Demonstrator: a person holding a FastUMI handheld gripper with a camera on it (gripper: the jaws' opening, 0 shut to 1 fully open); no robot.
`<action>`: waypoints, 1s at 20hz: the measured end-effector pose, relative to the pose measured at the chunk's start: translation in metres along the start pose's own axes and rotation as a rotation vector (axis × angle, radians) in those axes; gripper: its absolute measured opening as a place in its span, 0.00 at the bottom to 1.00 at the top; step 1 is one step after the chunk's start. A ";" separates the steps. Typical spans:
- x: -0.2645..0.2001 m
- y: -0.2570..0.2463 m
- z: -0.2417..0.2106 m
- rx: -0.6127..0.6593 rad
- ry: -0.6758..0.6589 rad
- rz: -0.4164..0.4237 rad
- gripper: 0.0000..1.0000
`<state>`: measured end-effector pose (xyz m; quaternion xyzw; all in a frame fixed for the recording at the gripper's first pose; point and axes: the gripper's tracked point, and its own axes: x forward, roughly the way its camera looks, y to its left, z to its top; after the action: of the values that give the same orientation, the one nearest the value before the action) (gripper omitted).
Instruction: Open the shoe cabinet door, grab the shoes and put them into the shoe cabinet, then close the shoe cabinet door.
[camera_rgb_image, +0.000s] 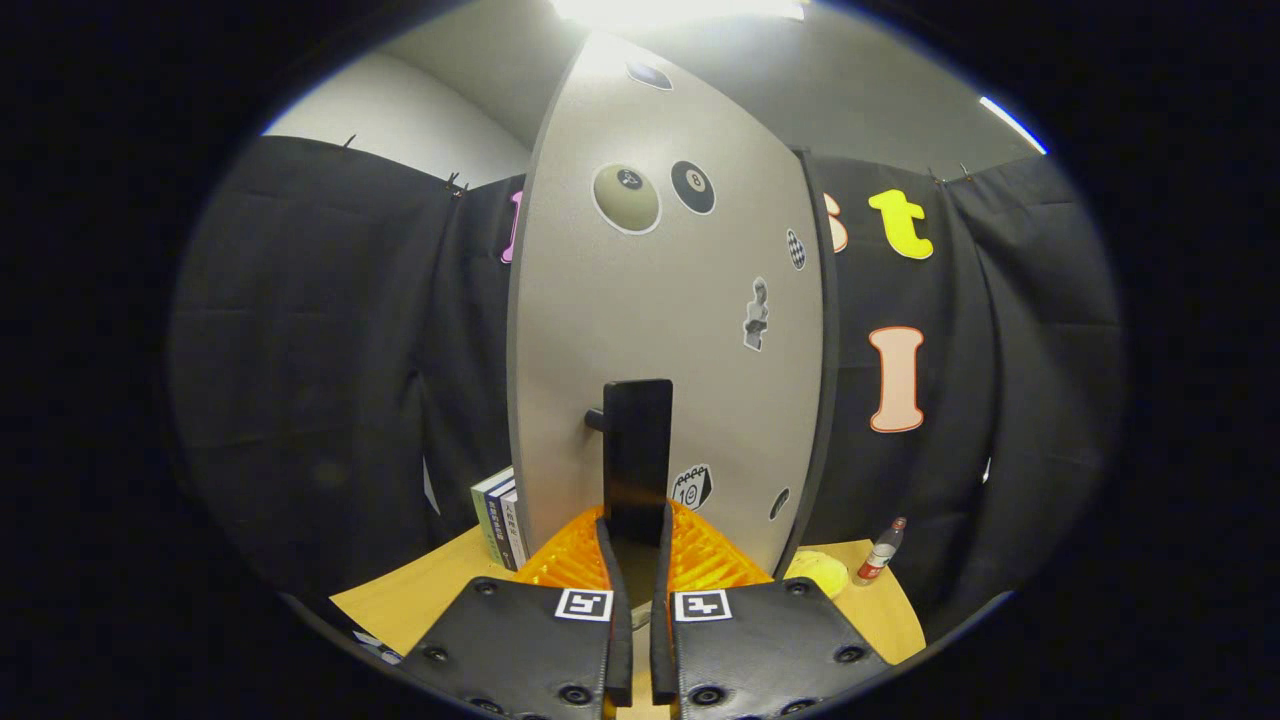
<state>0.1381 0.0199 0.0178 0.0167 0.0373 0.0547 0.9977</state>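
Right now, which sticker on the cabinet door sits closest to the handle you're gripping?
The calendar sticker, just right of the black handle near its lower end, where the gripper is clamped. The ball stickers and the figure sticker sit higher on the door.

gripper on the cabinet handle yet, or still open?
Shut on the handle: both fingers of the gripper press its lower end, against the cabinet door.
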 end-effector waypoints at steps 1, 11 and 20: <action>-0.002 -0.003 0.000 0.001 0.002 -0.006 0.09; -0.029 -0.051 -0.006 0.047 0.005 -0.110 0.08; -0.049 -0.143 -0.015 0.072 0.002 -0.255 0.05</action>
<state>0.1034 -0.1269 0.0007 0.0476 0.0419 -0.0738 0.9953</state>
